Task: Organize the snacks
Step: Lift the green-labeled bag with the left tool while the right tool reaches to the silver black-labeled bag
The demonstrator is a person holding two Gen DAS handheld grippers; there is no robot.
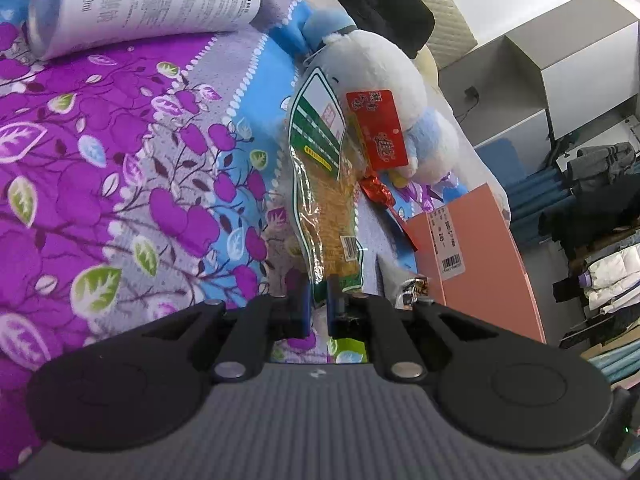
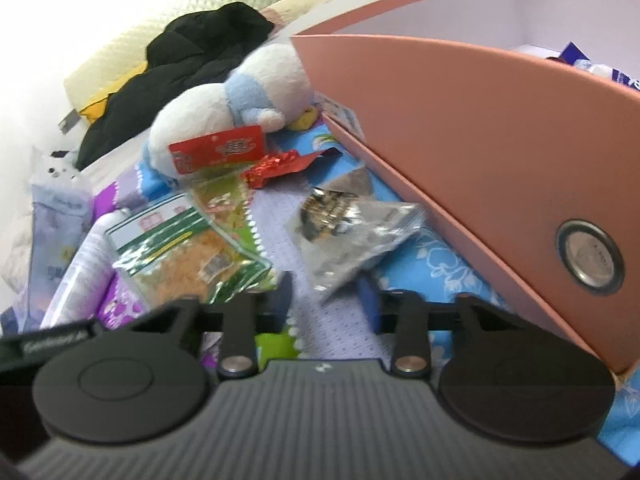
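Snacks lie on a bed under a purple-and-blue floral sheet [image 1: 120, 184]; we see shelving and hung clothes beyond. Ahead of the left gripper [image 1: 319, 300], clamped on its lower edge, stands a clear green-labelled snack bag [image 1: 326, 184] of orange strands. Right gripper [image 2: 329, 300] stands parted, empty, a silver foil pack [image 2: 352, 232] just ahead, blurred. Pink box [image 2: 460, 128] to its right, contents cut off.
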